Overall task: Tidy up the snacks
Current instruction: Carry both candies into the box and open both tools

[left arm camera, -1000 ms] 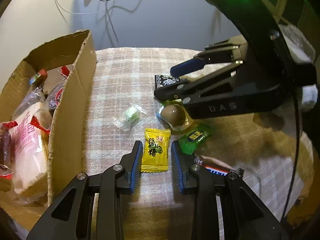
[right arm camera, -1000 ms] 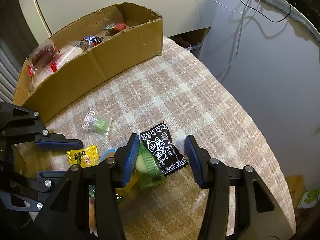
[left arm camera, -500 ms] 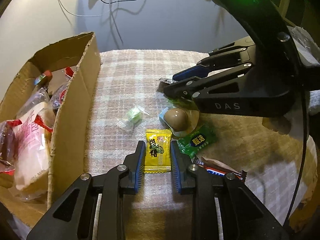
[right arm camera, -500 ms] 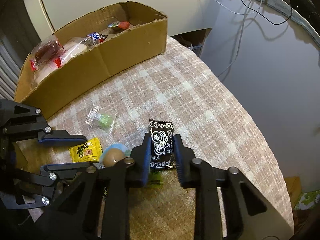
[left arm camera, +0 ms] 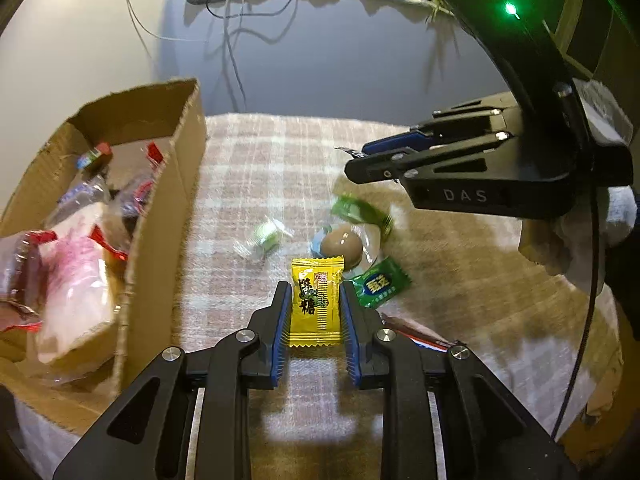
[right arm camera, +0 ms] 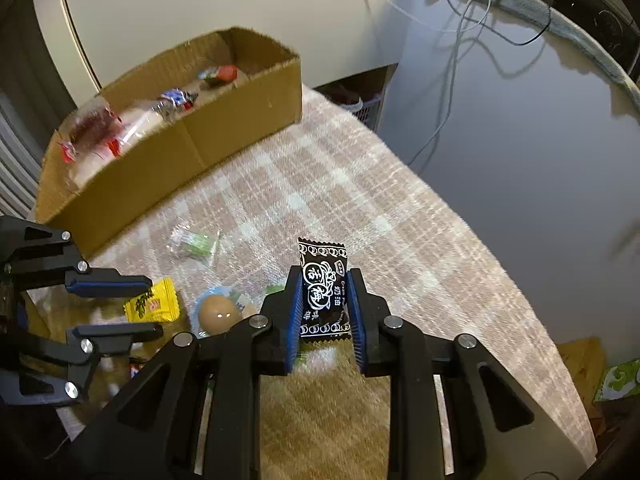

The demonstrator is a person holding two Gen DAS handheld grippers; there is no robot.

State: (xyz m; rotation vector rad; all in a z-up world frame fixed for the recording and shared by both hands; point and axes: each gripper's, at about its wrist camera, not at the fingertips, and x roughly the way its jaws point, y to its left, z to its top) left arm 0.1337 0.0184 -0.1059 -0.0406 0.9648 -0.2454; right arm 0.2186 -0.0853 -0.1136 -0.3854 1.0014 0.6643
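Left gripper [left arm camera: 313, 309] clamped on yellow candy [left arm camera: 317, 301], crimped ends, dark characters. Right gripper [right arm camera: 325, 307] clamped on black candy [right arm camera: 323, 293], white print, serrated edges.

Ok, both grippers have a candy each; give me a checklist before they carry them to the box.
1. Left gripper shut on yellow candy: ok.
2. Right gripper shut on black candy: ok.
3. Both candies clear of the cloth: cannot tell.
4. Box open on top, with room at its far end: ok.
5. Path over the cloth to the box free: ok.
6. Egg and green packet not dragged along: ok.
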